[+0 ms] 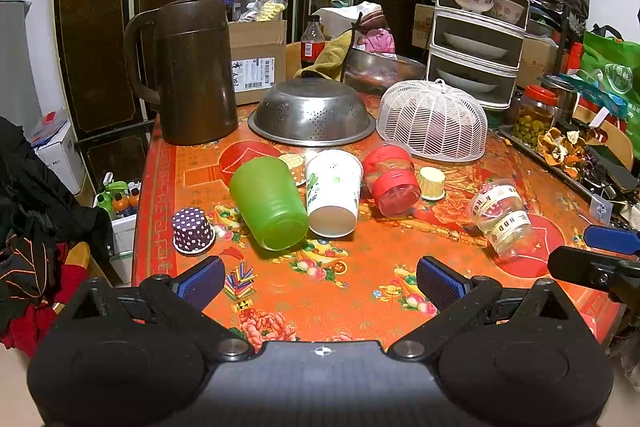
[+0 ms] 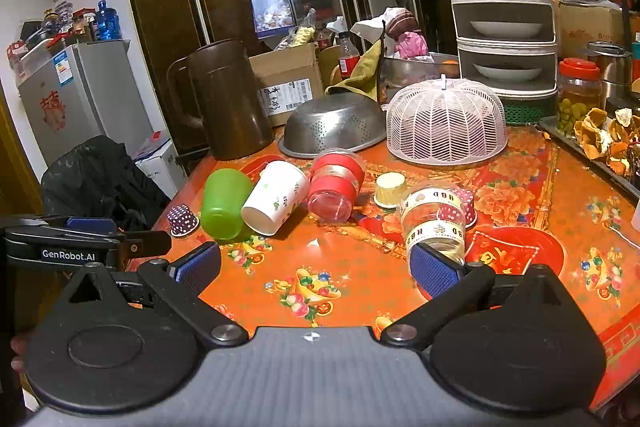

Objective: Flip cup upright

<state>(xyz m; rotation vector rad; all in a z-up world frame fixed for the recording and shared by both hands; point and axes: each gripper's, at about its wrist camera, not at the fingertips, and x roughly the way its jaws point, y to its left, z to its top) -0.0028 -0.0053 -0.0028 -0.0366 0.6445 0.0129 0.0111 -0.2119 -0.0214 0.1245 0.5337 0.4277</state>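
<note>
Several cups lie on their sides on the orange flowered table [image 1: 360,267]: a green plastic cup [image 1: 268,203] [image 2: 222,205], a white paper cup [image 1: 333,193] [image 2: 274,197], a clear cup with red bands [image 1: 392,181] [image 2: 335,184] and a clear cup with HBD bands [image 1: 502,217] [image 2: 434,219]. My left gripper [image 1: 320,281] is open and empty, above the table in front of the green and white cups. My right gripper [image 2: 316,267] is open and empty; its right finger pad [image 2: 432,271] is just in front of the HBD cup.
A purple dotted paper cup [image 1: 192,231] and a yellow one [image 1: 432,183] stand upside down. Behind are a brown jug [image 1: 192,71], a steel colander [image 1: 312,113], a white mesh food cover [image 1: 434,121] and a tiered dish rack [image 1: 476,27]. A tray of peels [image 1: 568,151] sits right.
</note>
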